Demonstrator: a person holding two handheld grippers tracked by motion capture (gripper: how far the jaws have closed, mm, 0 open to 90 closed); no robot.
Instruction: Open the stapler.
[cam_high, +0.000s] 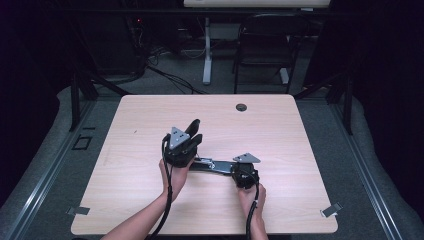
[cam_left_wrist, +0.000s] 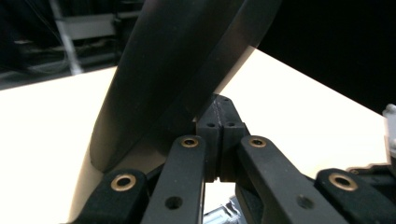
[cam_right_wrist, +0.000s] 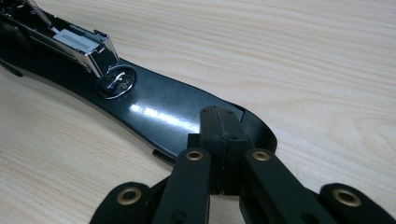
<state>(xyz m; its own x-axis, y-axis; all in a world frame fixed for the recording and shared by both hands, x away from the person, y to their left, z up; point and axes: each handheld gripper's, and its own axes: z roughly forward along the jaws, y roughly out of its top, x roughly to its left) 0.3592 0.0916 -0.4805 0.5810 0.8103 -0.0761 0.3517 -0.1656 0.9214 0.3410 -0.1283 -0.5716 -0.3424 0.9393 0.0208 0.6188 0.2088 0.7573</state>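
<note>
While the one black glossy stapler (cam_high: 212, 165) lies opened flat near the middle of the light wooden bench (cam_high: 280, 125), the right gripper (cam_right_wrist: 223, 122) presses its closed fingers down on the stapler's base, and the left gripper (cam_high: 194, 132), fingers together, has the black top arm (cam_left_wrist: 173, 70) lifted beside them. I judge the step to be opening the stapler; next the left hand (cam_high: 175, 177) must swing the arm further while the base stays pinned. I count one stapler and two grippers.
</note>
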